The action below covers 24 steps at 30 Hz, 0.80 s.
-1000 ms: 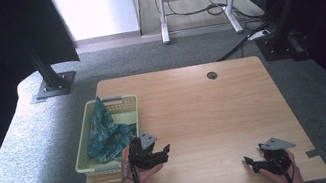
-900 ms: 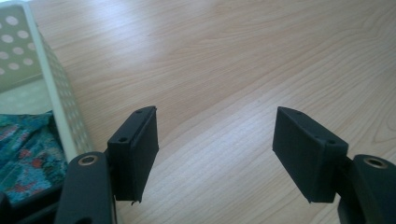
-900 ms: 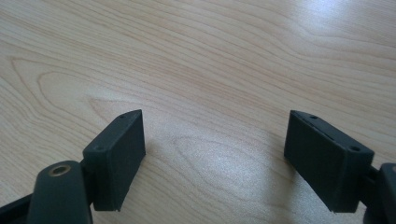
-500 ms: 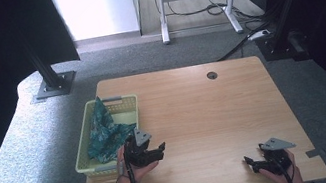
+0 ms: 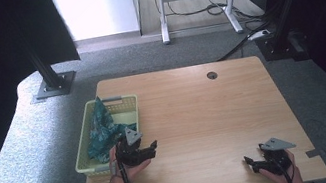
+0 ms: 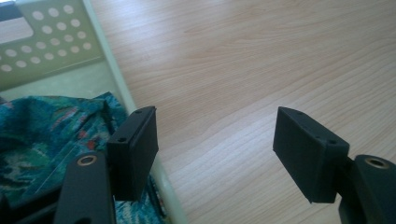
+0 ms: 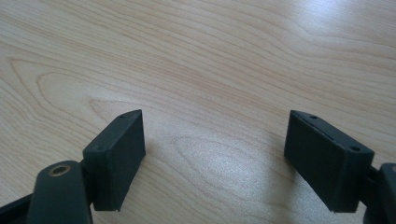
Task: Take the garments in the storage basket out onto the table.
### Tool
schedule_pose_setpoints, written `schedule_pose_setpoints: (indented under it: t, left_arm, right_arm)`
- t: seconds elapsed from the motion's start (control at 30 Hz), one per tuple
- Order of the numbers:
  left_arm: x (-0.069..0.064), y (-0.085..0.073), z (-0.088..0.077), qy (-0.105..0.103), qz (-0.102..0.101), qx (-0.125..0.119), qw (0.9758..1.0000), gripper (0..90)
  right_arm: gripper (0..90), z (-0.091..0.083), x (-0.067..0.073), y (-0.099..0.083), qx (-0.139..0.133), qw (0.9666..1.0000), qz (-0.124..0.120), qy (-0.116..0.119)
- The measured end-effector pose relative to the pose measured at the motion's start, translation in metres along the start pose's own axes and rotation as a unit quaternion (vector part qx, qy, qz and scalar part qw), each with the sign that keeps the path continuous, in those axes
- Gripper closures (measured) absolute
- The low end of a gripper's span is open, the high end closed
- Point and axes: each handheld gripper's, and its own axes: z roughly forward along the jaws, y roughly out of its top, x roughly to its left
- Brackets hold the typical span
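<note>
left gripper view | cloth (image 6: 42,135) in basket (image 6: 116,79), beside left jaw | both grippers' jaws apart, empty

From above your side, the high view looks forward and down over the whole worktop (image 5: 195,111). Your left tool (image 6: 215,154) carries a close camera facing along its jaws, straddling the basket (image 6: 116,79) rim; it shares that rim with the high view. Your right tool (image 7: 215,158) camera skims bare wood just ahead.
</note>
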Motion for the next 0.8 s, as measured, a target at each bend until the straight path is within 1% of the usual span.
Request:
schedule_pose_setpoints:
  t: [0.23, 0.33, 0.5, 0.6, 0.8]
  left_arm:
    - [0.009, -0.002, -0.001, 0.008, -0.008, 0.002, 0.9999, 30.9]
    - [0.011, -0.003, 0.0, 0.015, -0.006, 0.004, 0.9999, 30.8]
    - [0.014, -0.003, 0.001, 0.014, -0.014, 0.004, 0.9998, 30.7]
    - [0.017, -0.003, 0.0, 0.017, -0.014, 0.006, 0.9997, 30.7]
    - [0.021, -0.003, -0.002, 0.032, -0.011, 0.008, 0.9994, 31.3]
  right_arm:
    - [19.5, 0.0, 0.0, 0.0, 0.0, 1.0, 0.0, 0.0]
    - [19.5, 0.0, 0.0, 0.0, 0.0, 1.0, 0.0, 0.0]
    - [19.6, 0.0, 0.0, 0.0, -0.001, 1.0, 0.001, -0.001]
    - [19.5, 0.0, 0.0, 0.0, -0.001, 1.0, 0.002, -0.001]
    - [19.5, 0.0, 0.0, 0.0, -0.001, 1.0, 0.002, -0.001]
